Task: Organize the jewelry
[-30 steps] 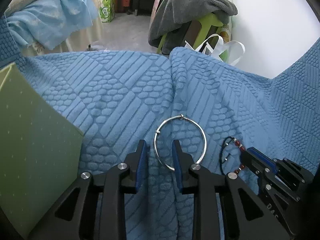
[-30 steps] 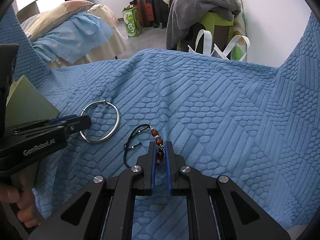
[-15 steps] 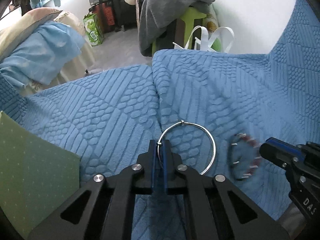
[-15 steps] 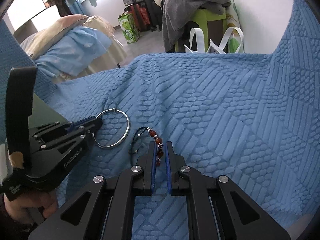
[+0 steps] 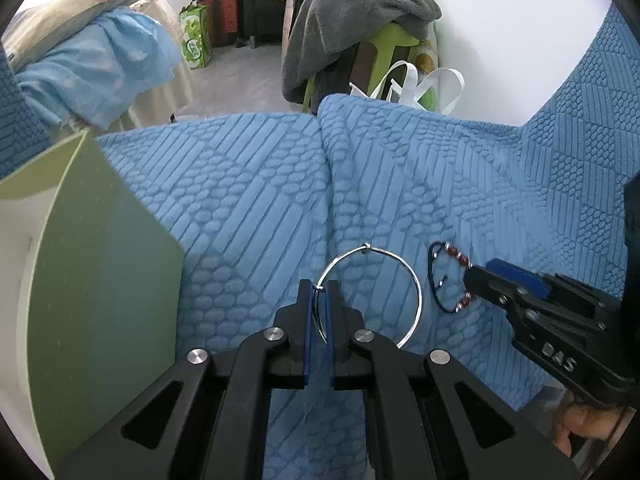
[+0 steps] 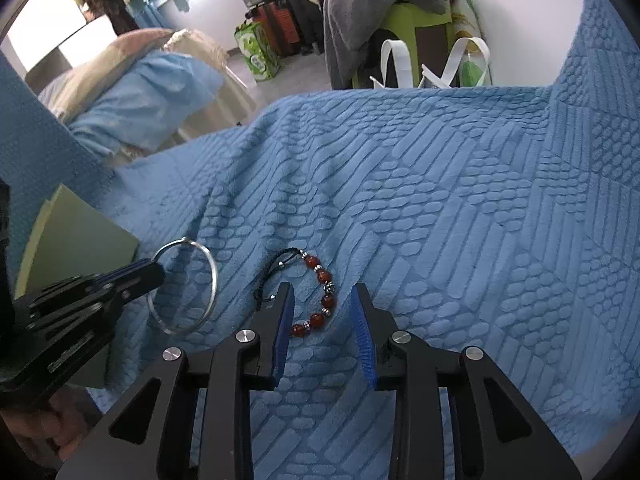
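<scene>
A thin silver bangle (image 5: 416,292) rests against the blue textured blanket (image 5: 240,200), and my left gripper (image 5: 319,292) is shut on its near left rim. In the right wrist view the same bangle (image 6: 214,276) hangs from the left gripper (image 6: 154,270). A bracelet of red beads on a black cord (image 6: 320,274) lies on the blanket between the fingers of my right gripper (image 6: 322,288). Its jaws are opening, and the blue pads stand clear of the beads on both sides. The left wrist view shows the bracelet (image 5: 456,254) just past the right gripper's tips (image 5: 480,270).
A pale green box (image 5: 100,280) stands at the left, close to the left gripper, and shows again as the box (image 6: 80,240). Past the blanket's far edge are a green stool with a grey towel (image 5: 360,12), a white bag (image 5: 408,84) and piled bedding (image 5: 92,52).
The left gripper closed on the bangle's rim and shifted with it. The right gripper, shut on the beaded bracelet before, has parted its jaws and the bracelet lies loose between them.
</scene>
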